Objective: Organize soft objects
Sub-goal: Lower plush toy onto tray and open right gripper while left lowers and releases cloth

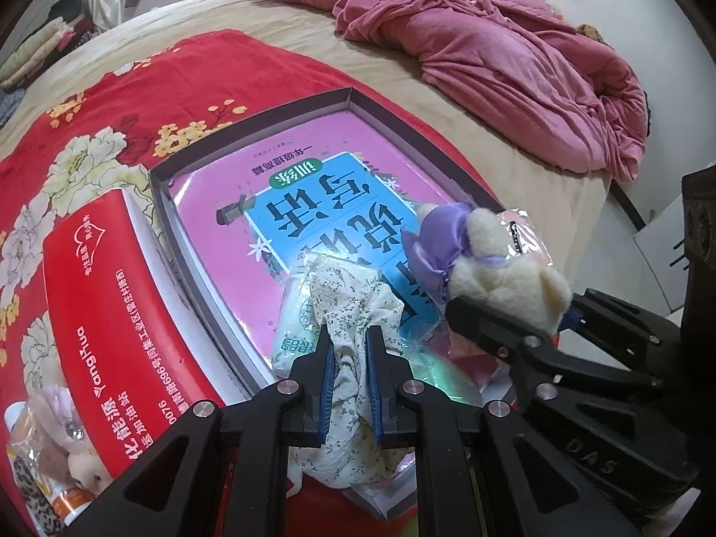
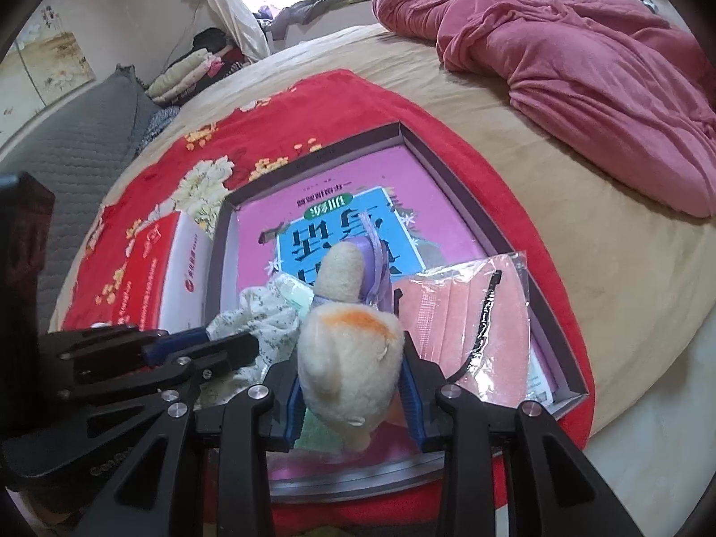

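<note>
While the left tool (image 1: pixel 350 349) clamps a floral cloth (image 1: pixel 353 308) at six o'clock over the open box (image 1: pixel 250 143), the right tool (image 2: pixel 351 385) grips a cream plush bear (image 2: pixel 344 358) in a purple dress. At four o'clock in the box lies a bagged pink mask (image 2: pixel 465 313).
</note>
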`<state>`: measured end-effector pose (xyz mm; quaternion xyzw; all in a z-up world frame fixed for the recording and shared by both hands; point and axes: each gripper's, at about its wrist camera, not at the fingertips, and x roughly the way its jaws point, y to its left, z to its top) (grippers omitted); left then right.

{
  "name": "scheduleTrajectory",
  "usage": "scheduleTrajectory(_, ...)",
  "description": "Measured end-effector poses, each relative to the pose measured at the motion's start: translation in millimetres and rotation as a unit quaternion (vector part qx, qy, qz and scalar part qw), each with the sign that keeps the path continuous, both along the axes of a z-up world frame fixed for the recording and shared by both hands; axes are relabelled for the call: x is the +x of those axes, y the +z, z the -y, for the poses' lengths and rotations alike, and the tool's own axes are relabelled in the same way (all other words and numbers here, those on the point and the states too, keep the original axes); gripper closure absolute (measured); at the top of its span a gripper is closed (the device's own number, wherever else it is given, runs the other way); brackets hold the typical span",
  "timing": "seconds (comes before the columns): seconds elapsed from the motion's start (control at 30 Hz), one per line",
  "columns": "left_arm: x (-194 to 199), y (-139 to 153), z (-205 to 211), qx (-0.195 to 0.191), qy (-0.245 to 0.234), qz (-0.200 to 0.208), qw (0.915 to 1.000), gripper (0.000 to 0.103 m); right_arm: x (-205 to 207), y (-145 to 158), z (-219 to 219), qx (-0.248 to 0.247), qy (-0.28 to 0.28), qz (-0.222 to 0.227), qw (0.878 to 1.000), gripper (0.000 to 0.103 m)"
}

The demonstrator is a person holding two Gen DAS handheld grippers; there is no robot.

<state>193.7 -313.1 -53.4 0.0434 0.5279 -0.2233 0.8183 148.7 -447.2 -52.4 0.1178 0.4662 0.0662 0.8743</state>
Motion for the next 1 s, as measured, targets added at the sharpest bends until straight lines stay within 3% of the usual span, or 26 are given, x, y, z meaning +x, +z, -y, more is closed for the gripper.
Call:
scheduleTrajectory(0.27,1,-2,1,0.0,-0.001,0.0,1.0,0.089,1,-5,1,-0.014,-0.005,-0.004,1.0,0.065)
scheduleTrajectory(0.5,0,-3,1,-0.001,0.0,0.003,1.0,0.089,-2,2,0,-0.035,-0.011,0.008,0.999,0.048)
scheduleTrajectory(1.0,-4,-6,9,0.002,-0.012,0.002,0.9999,0.089,-14,18,27,-0.024,-0.046,0.031,0.998,0.043)
